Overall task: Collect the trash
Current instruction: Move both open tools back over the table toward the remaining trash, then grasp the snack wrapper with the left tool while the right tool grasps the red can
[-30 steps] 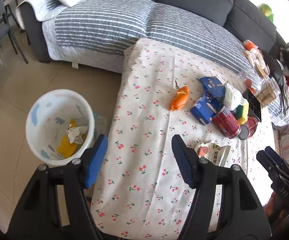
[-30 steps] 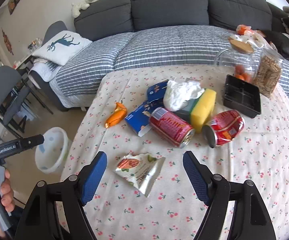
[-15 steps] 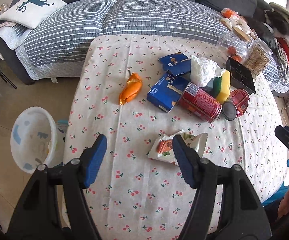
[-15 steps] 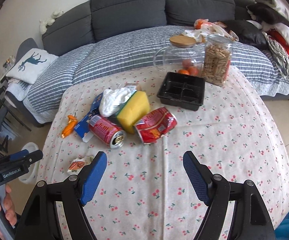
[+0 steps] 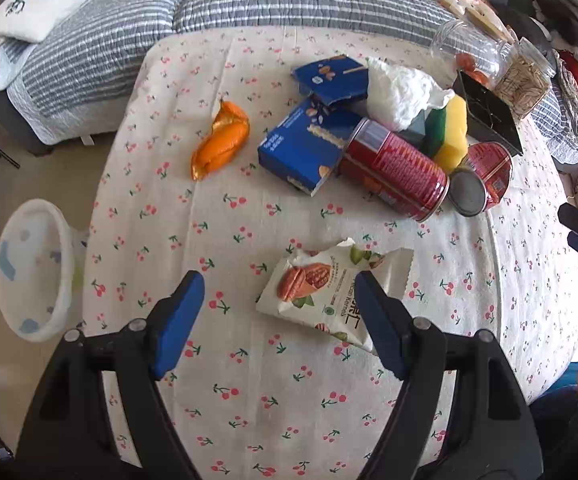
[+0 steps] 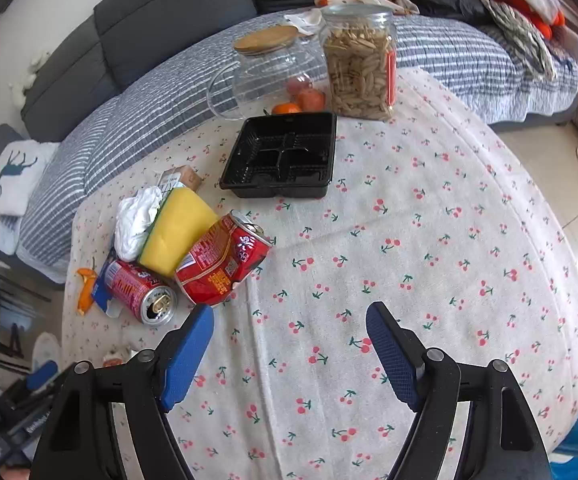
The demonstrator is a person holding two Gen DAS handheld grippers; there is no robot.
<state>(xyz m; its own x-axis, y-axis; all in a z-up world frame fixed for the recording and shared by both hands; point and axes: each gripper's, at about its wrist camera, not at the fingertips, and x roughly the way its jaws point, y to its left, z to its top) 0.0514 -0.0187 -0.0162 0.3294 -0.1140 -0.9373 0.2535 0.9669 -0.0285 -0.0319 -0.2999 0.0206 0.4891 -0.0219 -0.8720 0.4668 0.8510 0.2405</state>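
My left gripper (image 5: 279, 308) is open just above a white nut-snack wrapper (image 5: 329, 292) that lies between and ahead of its fingers. Beyond lie an orange wrapper (image 5: 221, 142), two blue boxes (image 5: 305, 148), a red can (image 5: 397, 172), a crushed red can (image 5: 485, 176) and a wad of white tissue (image 5: 401, 92). My right gripper (image 6: 289, 344) is open and empty over bare tablecloth, with the crushed red can (image 6: 221, 264) and the other red can (image 6: 139, 292) ahead to its left. The white trash bin (image 5: 33, 272) stands on the floor left of the table.
A yellow-green sponge (image 6: 177, 236), a black plastic tray (image 6: 281, 156), a glass jug with a wooden lid (image 6: 269, 68) and a jar of seeds (image 6: 361, 72) stand toward the back. The sofa with a striped cover (image 5: 169, 20) runs behind the table.
My left gripper has swung from the bin side to over the table and closer to the nut wrapper. My right gripper has swung right, away from the wrapper, toward the cans and bare cloth.
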